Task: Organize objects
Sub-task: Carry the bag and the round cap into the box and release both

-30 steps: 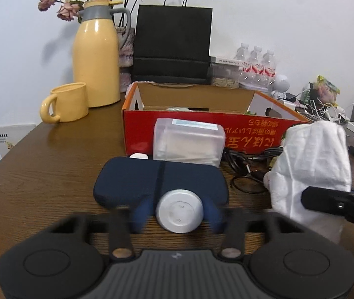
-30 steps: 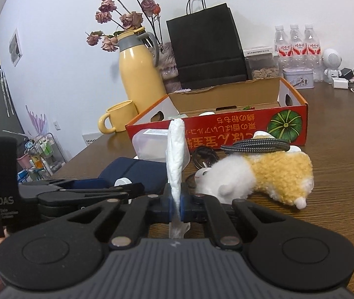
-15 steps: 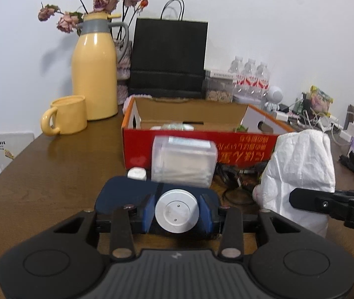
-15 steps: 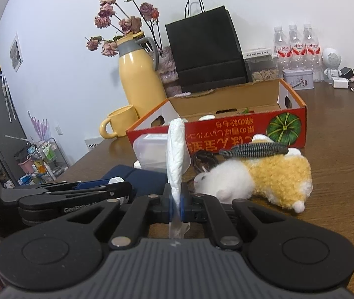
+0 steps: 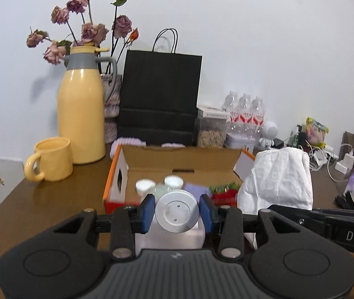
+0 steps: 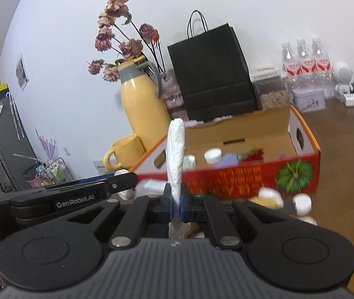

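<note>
Though clamped, round white jar (image 5: 177, 211).

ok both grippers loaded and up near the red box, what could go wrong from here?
1. The left gripper grips the round white case only at its curved sides, so it may slip or rotate out.
2. The right gripper pinches the white packet low; its tall upper part could flop.
3. The red box already holds bottles and other items, so drops may land on them or knock them over.
</note>
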`<action>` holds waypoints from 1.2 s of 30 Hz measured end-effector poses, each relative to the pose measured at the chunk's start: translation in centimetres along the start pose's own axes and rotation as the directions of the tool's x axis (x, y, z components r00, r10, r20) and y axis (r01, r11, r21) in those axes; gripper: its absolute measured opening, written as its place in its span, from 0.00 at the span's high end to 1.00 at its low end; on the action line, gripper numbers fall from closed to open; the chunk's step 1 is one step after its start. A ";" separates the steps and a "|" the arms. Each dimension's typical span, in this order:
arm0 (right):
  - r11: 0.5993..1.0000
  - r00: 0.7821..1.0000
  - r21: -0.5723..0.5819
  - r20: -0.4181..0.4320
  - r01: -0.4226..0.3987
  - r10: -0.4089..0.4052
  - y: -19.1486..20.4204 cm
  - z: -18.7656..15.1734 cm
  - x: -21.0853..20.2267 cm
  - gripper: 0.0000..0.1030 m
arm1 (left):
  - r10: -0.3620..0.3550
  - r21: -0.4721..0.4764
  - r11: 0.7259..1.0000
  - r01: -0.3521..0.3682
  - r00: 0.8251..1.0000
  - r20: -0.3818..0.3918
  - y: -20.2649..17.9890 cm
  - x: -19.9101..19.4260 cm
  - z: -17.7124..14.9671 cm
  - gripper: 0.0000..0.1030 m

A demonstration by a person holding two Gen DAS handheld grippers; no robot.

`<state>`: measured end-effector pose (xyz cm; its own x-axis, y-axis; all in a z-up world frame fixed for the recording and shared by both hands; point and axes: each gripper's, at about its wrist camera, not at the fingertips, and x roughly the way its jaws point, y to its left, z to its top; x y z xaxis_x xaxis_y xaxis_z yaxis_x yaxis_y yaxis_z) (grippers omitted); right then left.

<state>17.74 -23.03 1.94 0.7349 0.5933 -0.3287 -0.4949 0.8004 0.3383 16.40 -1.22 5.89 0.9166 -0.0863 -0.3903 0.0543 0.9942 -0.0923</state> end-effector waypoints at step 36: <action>0.994 0.981 0.006 -0.160 0.110 -0.108 -8.1 7.3 14.0 0.91 | 0.066 0.041 0.997 -0.063 0.995 -0.075 -0.4 15.8 6.6 0.60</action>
<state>35.46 -21.83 1.03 0.7005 0.5095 -0.4997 -0.4082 0.8604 0.3051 33.51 -2.52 5.78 0.8858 -0.0248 -0.4634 0.0124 0.9995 -0.0297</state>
